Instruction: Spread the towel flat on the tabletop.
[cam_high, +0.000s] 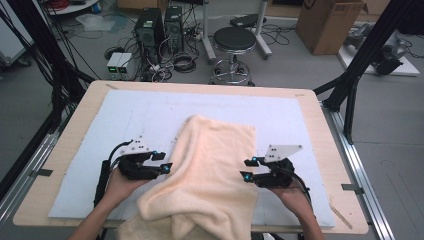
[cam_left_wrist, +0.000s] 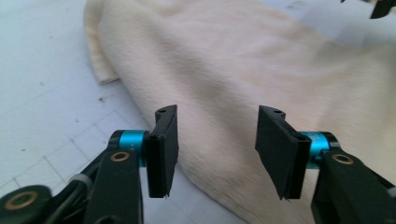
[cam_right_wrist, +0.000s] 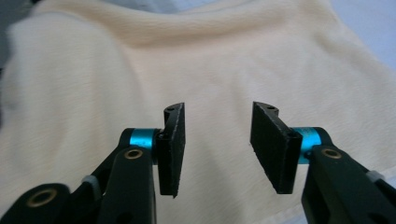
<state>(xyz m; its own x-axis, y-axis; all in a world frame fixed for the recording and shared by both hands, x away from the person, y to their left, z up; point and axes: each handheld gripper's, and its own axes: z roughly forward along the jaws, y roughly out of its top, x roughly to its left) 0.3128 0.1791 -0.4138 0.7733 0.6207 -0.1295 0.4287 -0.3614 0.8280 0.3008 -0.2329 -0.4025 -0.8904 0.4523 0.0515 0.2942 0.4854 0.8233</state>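
From the high view, a cream towel (cam_high: 210, 170) lies rumpled at centre frame on the white mat (cam_high: 280, 115), its lower end spilling over the table's near edge; the left gripper (cam_high: 166, 162) and right gripper (cam_high: 247, 169) flank it, jaws parted, holding nothing.

Left gripper view: open jaws just above the towel's (cam_left_wrist: 243, 70) edge.

Right gripper view: empty jaws over towel (cam_right_wrist: 140, 70); I'd pinch matching edges evenly.

L gripper (cam_left_wrist: 217, 151) jaws apart, nothing gripped, cream towel (cam_left_wrist: 261, 70) prob. just beyond.
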